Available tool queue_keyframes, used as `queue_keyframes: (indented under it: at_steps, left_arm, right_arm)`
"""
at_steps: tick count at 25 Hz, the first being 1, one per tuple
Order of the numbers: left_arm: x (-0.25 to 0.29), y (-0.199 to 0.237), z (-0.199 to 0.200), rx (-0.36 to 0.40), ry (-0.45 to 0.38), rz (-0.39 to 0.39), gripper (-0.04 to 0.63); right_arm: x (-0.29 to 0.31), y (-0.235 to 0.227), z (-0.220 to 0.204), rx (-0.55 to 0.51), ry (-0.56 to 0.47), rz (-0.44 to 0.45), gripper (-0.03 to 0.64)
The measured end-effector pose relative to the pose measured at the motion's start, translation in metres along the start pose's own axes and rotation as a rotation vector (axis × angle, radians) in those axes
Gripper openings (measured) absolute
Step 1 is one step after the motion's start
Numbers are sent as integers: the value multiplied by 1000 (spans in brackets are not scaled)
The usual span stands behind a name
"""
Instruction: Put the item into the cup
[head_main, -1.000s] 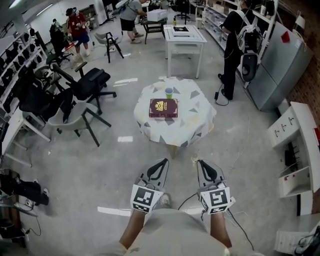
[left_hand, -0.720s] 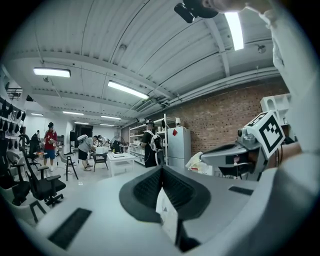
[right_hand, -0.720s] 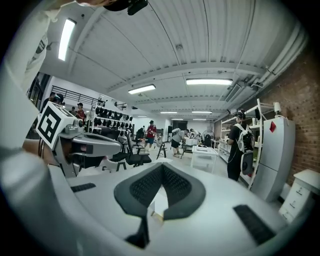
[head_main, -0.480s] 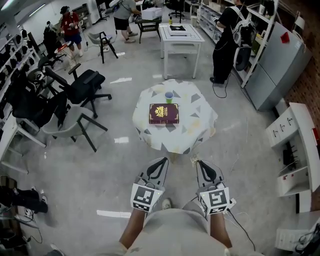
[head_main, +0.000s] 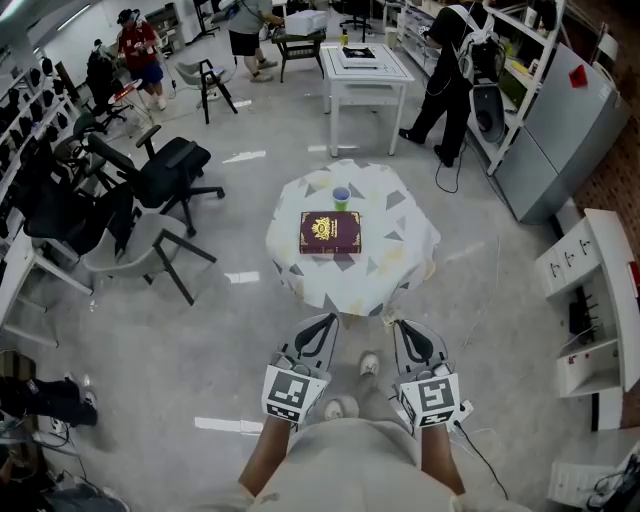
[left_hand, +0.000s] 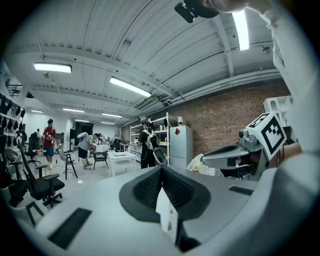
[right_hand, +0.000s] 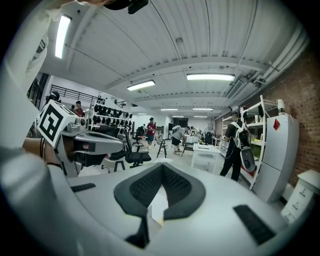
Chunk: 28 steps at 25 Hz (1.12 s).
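One round table sits centre frame, a maroon box lying flat on its cloth. The left gripper and right gripper, lower centre, hang well short of it, jaws together on nothing. The cup stands just beyond the box. The box, the likeliest item, looks rigid, light and far wider than the cup; its long edges offer the best grip.

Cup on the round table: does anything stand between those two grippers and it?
Yes. A dark red box lies flat on the table, just on the near side of the cup, roughly in line with the left gripper and right gripper. Short of the table, only floor shows.
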<state>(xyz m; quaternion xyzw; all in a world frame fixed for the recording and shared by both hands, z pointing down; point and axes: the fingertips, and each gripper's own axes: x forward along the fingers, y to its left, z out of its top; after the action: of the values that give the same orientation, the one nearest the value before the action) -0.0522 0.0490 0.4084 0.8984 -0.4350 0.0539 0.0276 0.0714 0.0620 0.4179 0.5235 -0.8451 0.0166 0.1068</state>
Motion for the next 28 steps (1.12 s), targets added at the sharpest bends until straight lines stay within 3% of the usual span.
queue_keyframes:
  at_steps: [28]
  left_arm:
    - [169, 50, 22, 21, 43, 175, 12]
  right_arm:
    - [136, -151, 21, 23, -57, 159, 5]
